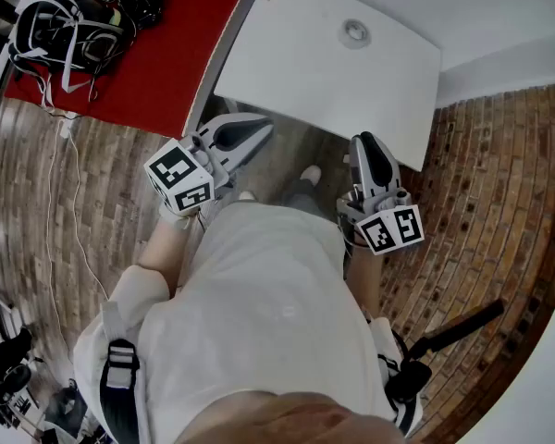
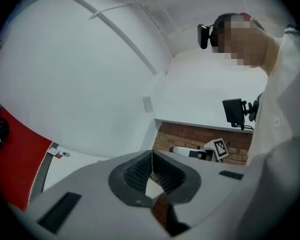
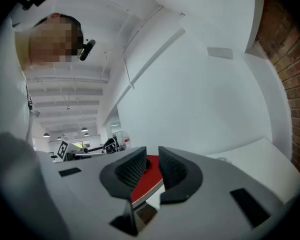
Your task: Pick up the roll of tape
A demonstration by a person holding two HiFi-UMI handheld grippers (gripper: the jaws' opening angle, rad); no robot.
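Overhead, the head view looks down on a person standing at the near edge of a white table that fills the upper middle of the frame. The roll of tape lies alone on it toward the far side, upper centre, with bare white surface all round it and well apart from every edge.

The left gripper sits at centre left and the right gripper at centre right. Both tips come up to the table's near edge as the picture shows them, well short of the tape. In the left gripper view, the left gripper has its ribbed pads pressed together at the tip, and nothing is caught between them. In the right gripper view, the right gripper is drawn in as well, leaving only a slim slit that holds nothing.

A red surface adjoins the table's left edge at upper left. It carries black gear in its far corner. A thin cable trails down the brick-patterned floor at the left. At lower right a black handle juts out beside the person. Floor lies open to the right of the table.
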